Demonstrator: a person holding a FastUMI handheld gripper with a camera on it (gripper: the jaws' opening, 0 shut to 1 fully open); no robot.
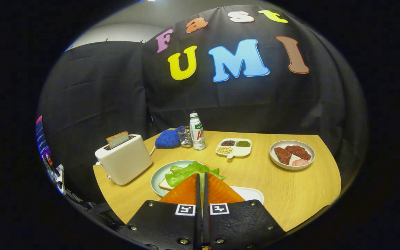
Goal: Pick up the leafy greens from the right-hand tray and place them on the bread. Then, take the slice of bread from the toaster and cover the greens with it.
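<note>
The leafy greens lie spread over a slice of bread on a pale green plate, right at my fingertips. My gripper is shut, its two fingers pressed close together with the near edge of the greens pinched at their tips. To the left of the plate stands a white toaster with a brown slice of bread sticking up from its slot. A white tray lies on the table just right of my fingers, partly hidden beneath them.
Beyond the plate stand a white bottle, a small glass and a blue cloth. A divided dish of beans and a plate of meat slices sit further right on the wooden table.
</note>
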